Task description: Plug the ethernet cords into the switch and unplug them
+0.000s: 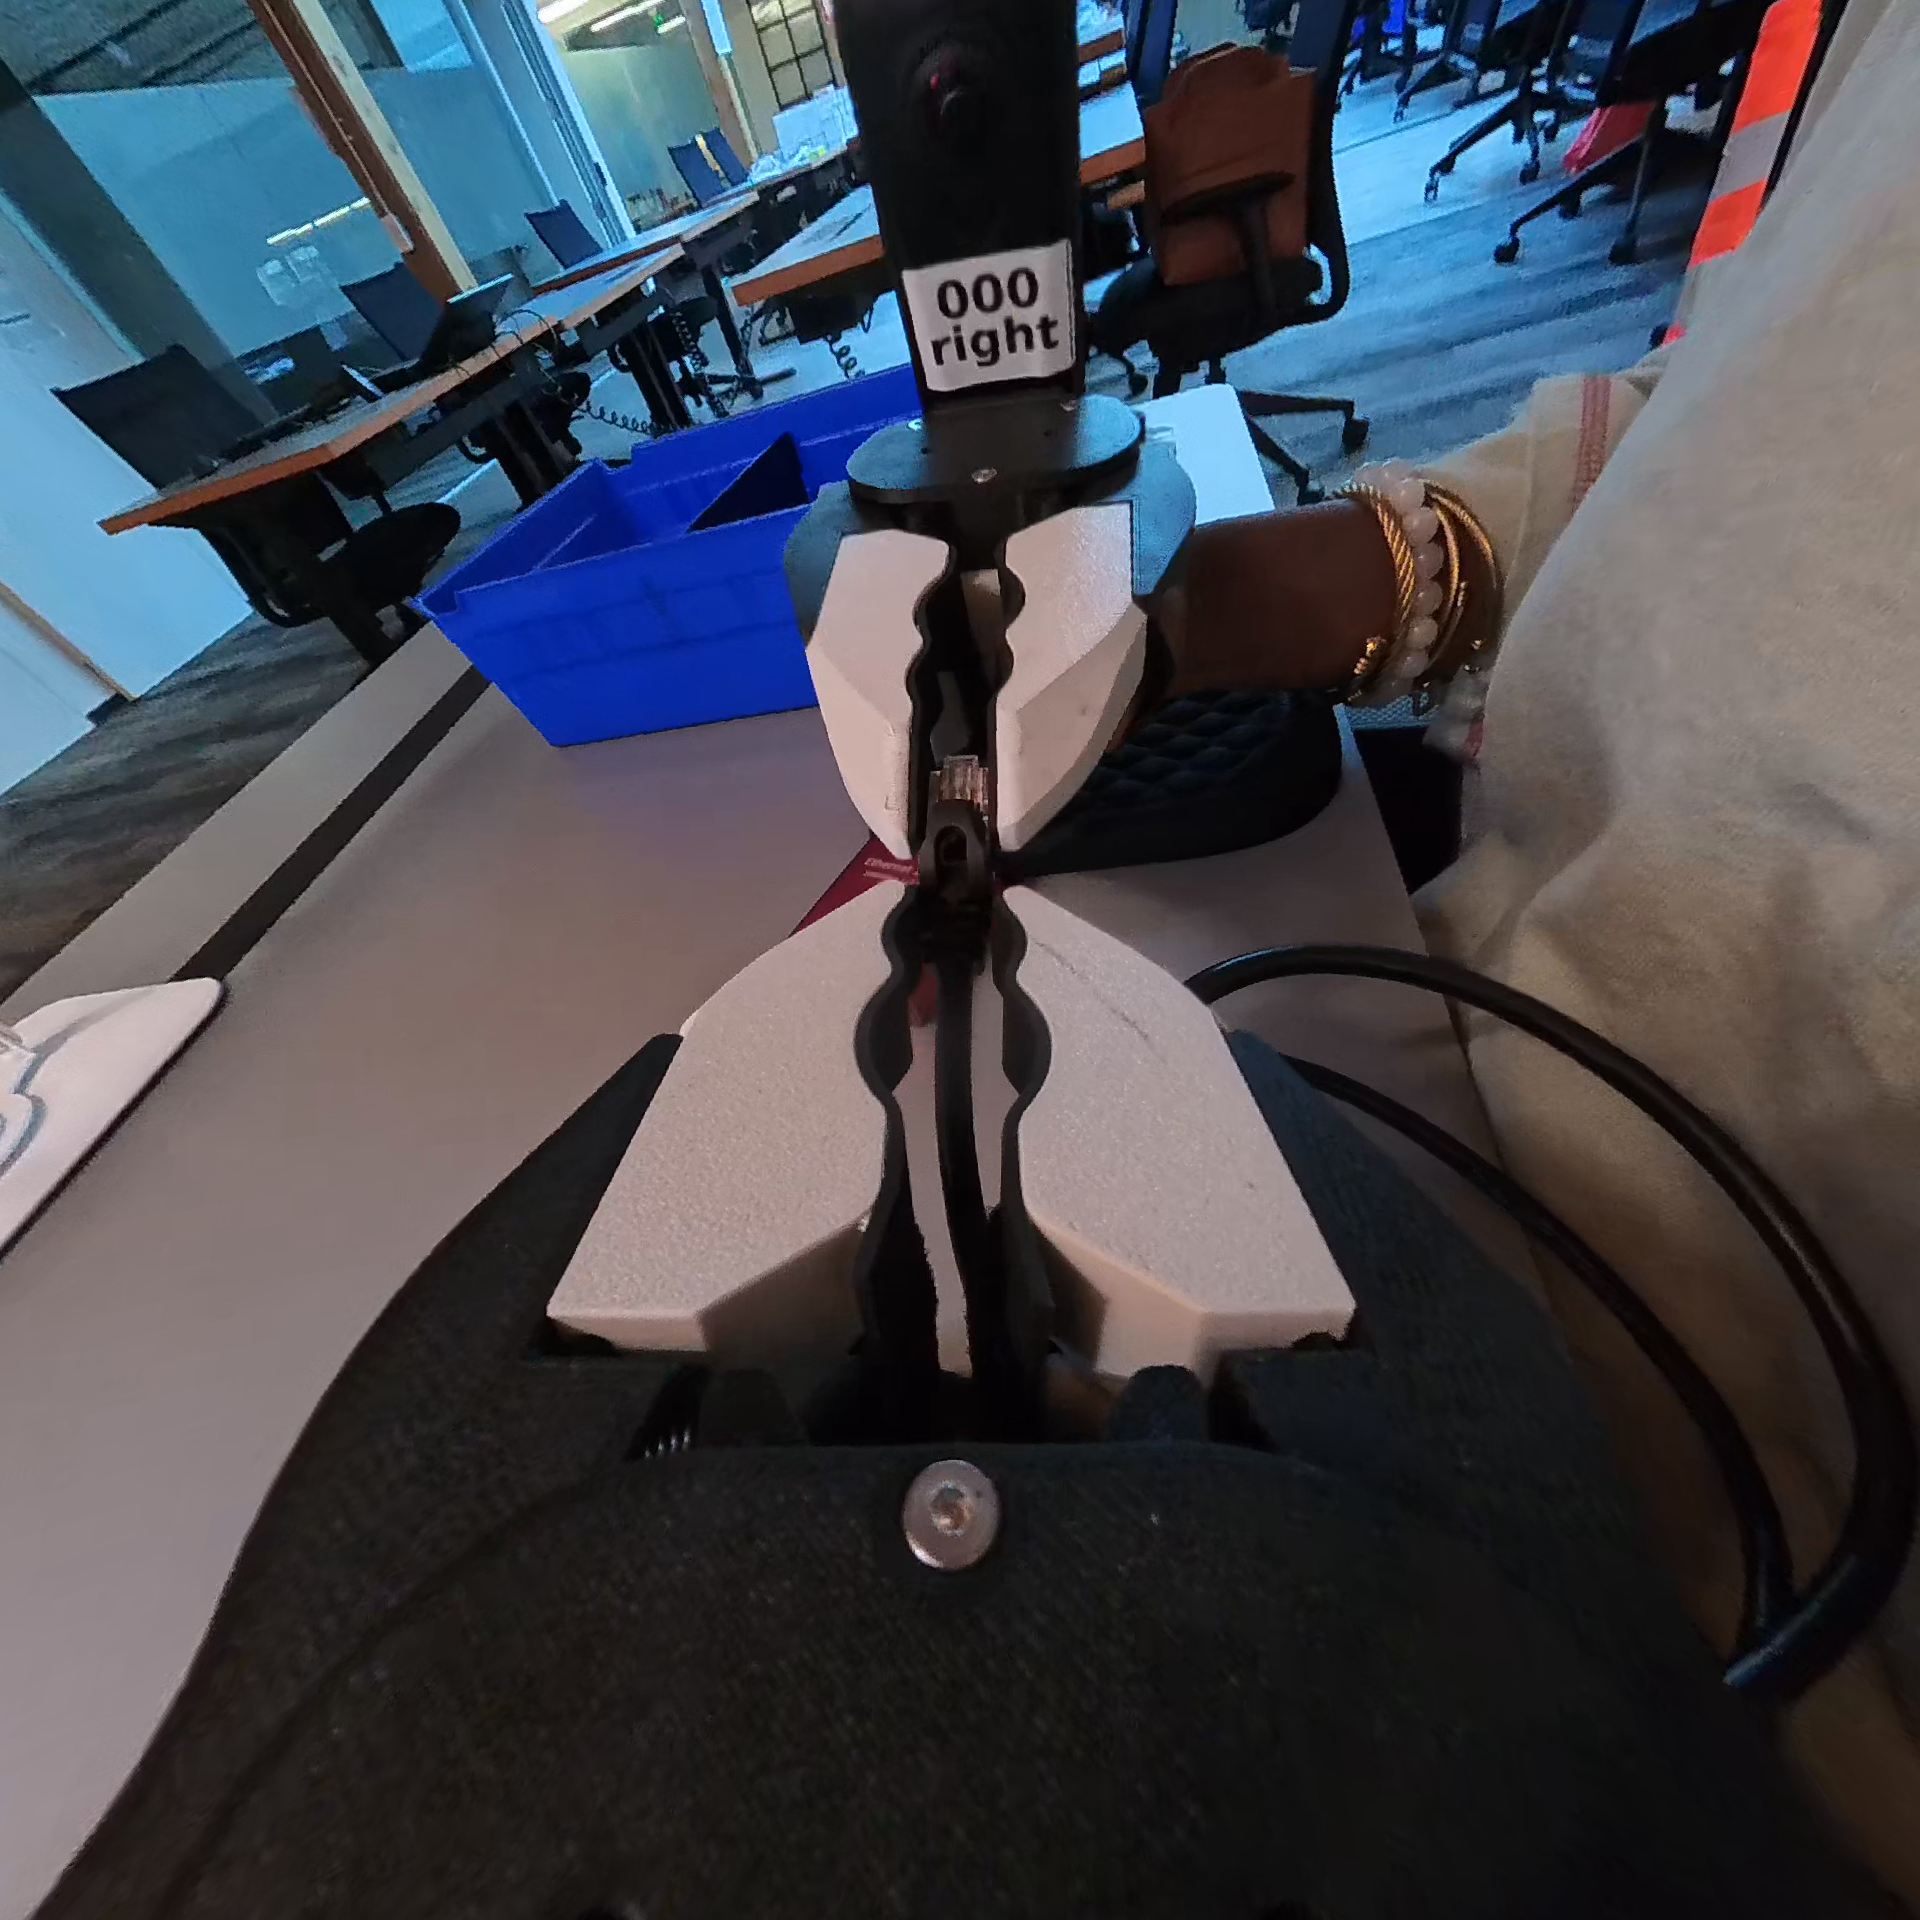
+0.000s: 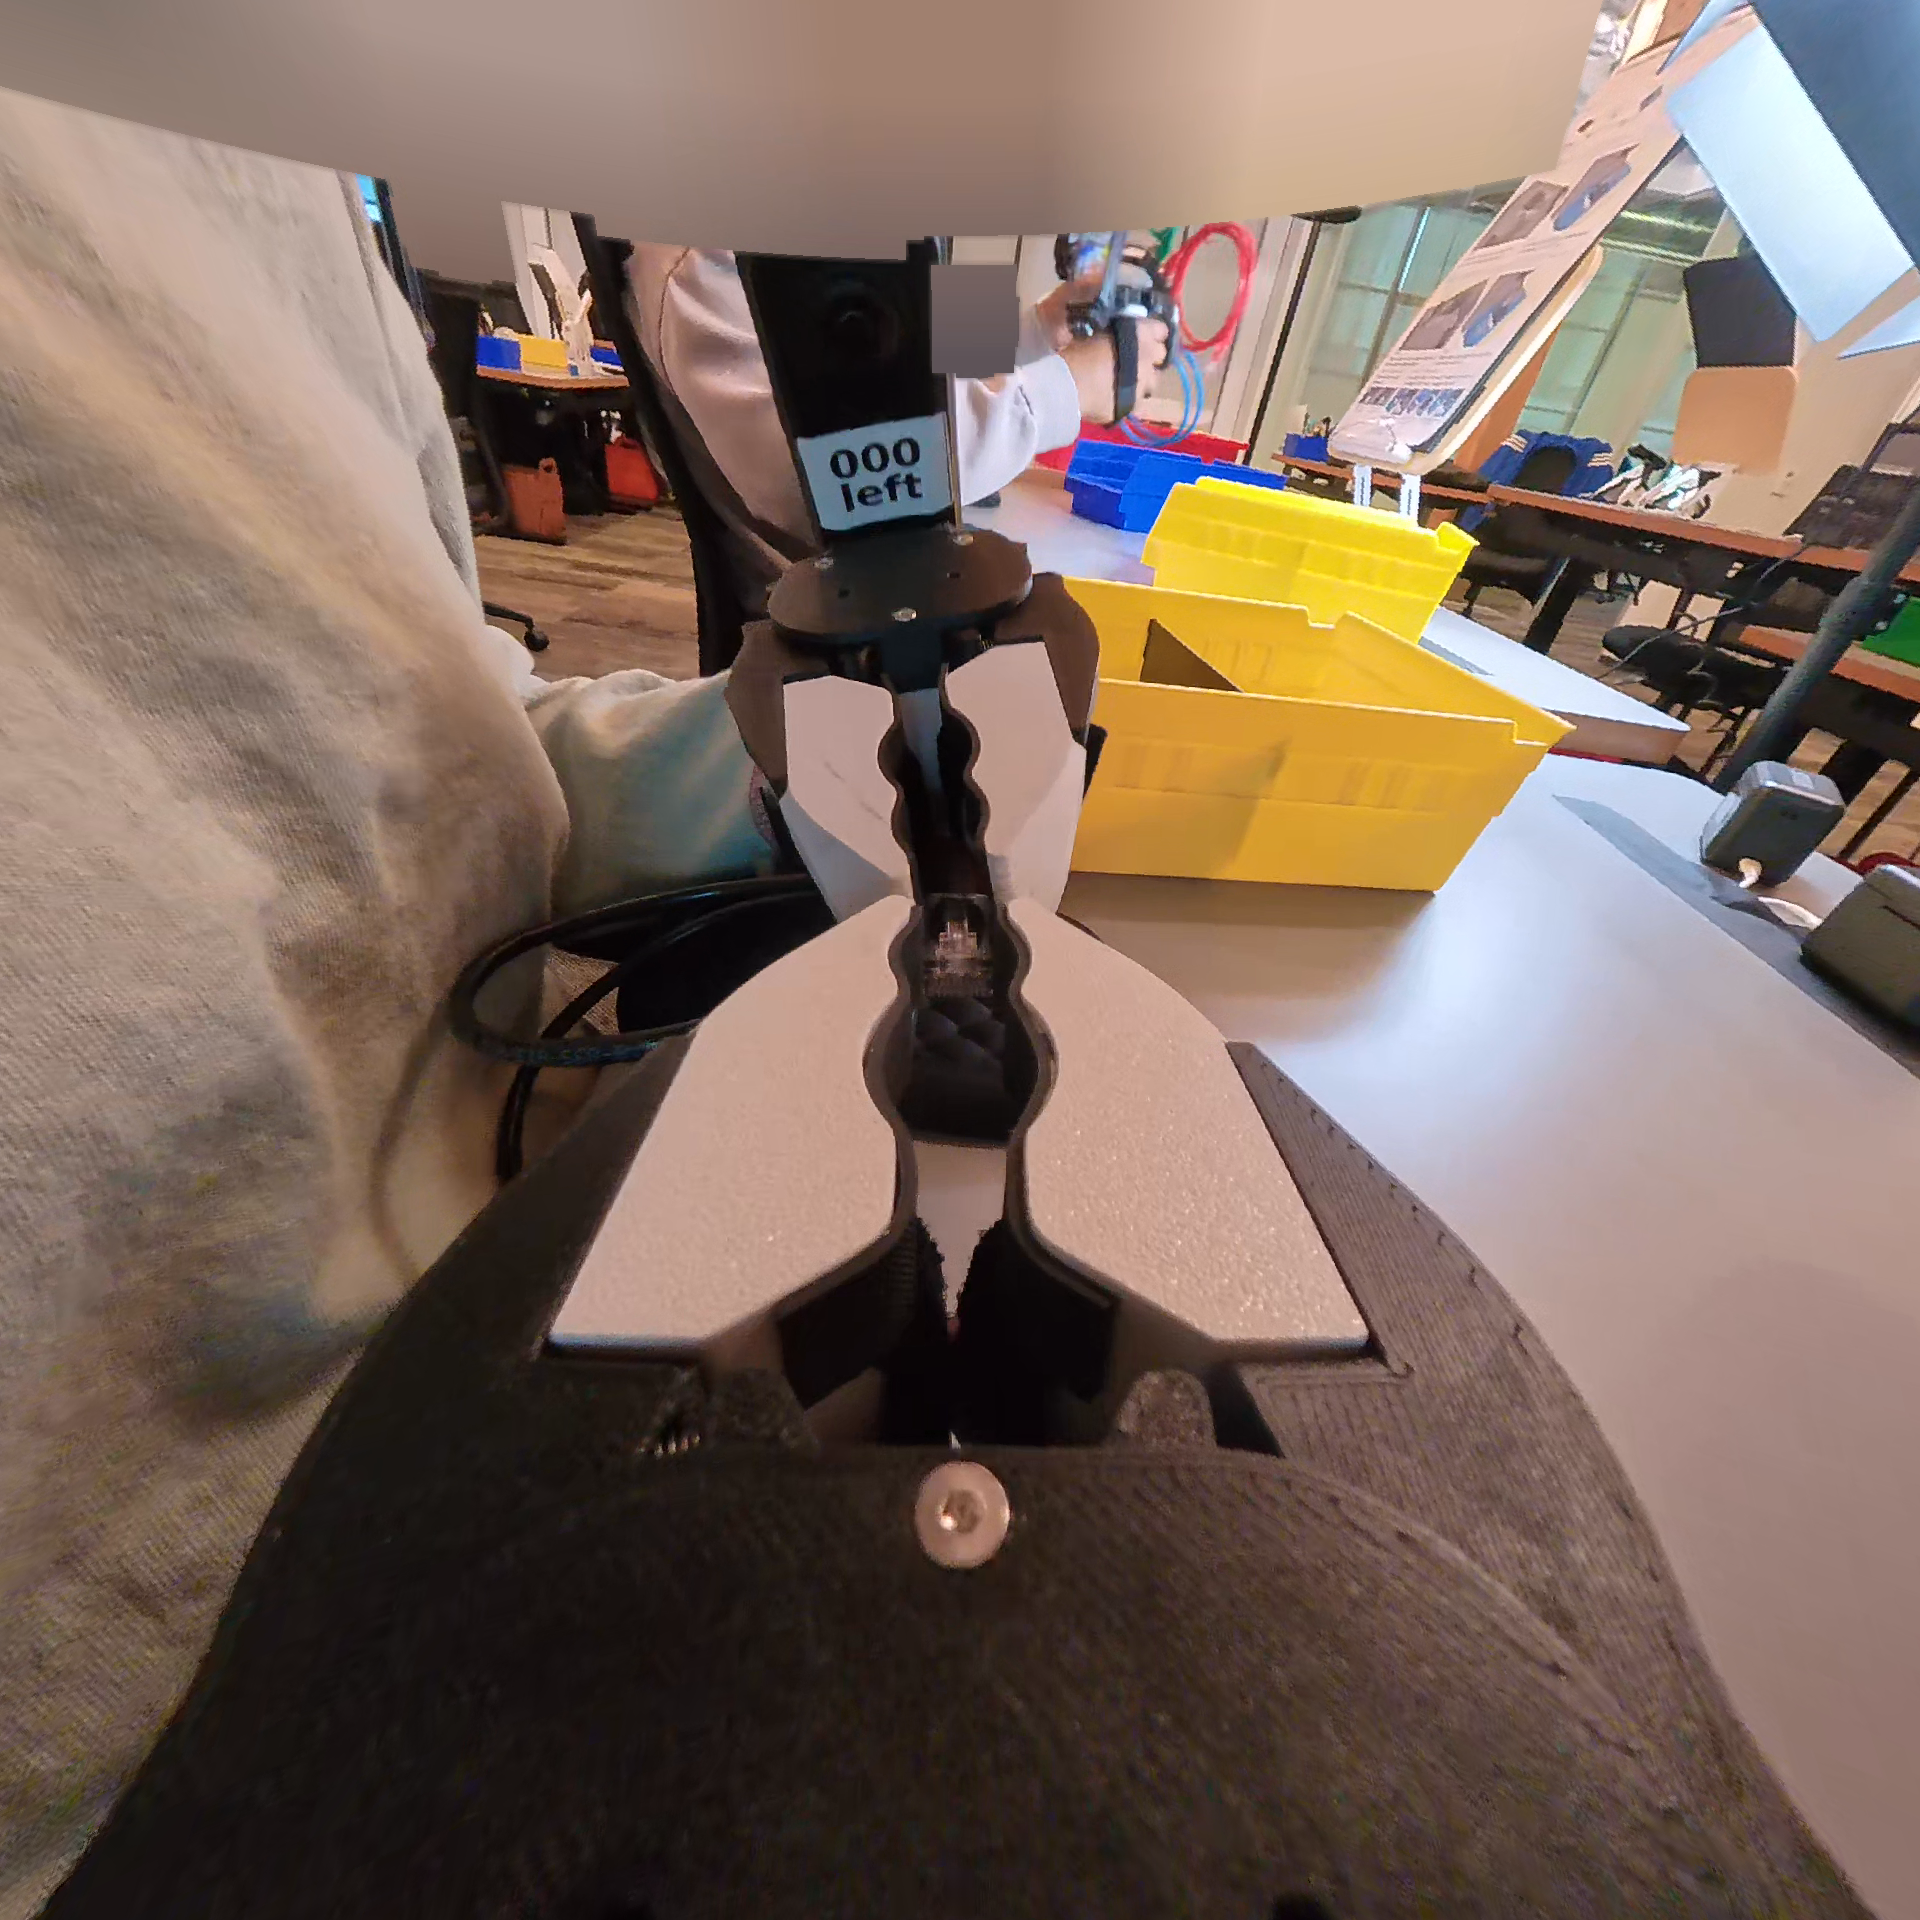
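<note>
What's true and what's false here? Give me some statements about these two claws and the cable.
1. The left gripper and right gripper meet tip to tip. True.
2. The ethernet cord is bright red. False: it is black, with a clear plug.
3. A blue bin stands on the table behind the right gripper. True.
4. The plug sits in a switch. False: it sits between the right gripper's fingertips; no switch is in view.
</note>
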The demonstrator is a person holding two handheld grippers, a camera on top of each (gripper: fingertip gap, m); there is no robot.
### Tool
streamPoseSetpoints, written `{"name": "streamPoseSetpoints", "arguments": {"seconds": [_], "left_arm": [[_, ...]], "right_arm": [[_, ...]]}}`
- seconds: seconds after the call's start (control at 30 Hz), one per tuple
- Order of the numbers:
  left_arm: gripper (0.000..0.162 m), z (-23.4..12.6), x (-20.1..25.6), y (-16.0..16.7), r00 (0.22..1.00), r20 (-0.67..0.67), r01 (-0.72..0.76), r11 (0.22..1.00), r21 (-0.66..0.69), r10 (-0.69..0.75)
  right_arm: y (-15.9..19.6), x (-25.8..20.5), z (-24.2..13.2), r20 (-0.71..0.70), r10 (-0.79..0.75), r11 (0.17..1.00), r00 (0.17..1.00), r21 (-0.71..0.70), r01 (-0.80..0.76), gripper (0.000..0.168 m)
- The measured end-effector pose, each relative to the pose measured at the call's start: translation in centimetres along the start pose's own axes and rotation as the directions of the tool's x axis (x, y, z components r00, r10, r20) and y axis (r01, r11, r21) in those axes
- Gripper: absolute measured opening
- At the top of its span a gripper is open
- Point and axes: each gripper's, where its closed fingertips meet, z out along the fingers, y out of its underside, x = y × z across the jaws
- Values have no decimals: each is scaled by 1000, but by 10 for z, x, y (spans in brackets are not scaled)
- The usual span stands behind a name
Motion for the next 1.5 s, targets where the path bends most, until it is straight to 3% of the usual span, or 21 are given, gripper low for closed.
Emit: {"name": "streamPoseSetpoints", "arguments": {"seconds": [0.2,0.3,0.47,0.57,0.67,0.8,0.87,1.03,1.3,1.5], "left_arm": [[12,-1,-3,4,1000,-21,17,999,-35,-18],[12,4,-7,19,1000,-6,26,995,-101,-27],[12,-2,-18,29,996,45,79,993,-85,-76],[12,-6,-23,32,994,63,96,993,-66,-92],[12,-8,-25,35,993,79,96,993,-70,-90],[12,-10,-26,34,993,84,93,994,-60,-88],[12,-11,-26,34,992,88,93,994,-57,-88],[12,-13,-27,32,991,88,105,994,-31,-102],[12,-16,-27,29,991,93,96,995,-6,-95],[12,-14,-26,31,992,88,92,996,-9,-91]], "right_arm": [[2,3,1,-21,-7,1000,1000,-8,7,12],[18,10,-2,-55,23,988,998,-151,-31,13],[62,37,-62,-264,36,828,964,-532,-177,71],[97,39,-104,-407,95,682,909,-638,-357,86],[118,34,-111,-458,133,627,879,-648,-433,86],[135,35,-106,-454,104,592,885,-687,-422,86],[133,39,-106,-444,94,605,891,-685,-406,68],[95,43,-95,-371,70,658,926,-681,-323,67],[86,42,-85,-175,48,341,983,-922,-181,66],[87,43,-85,-170,60,332,984,-926,-181,66]]}}
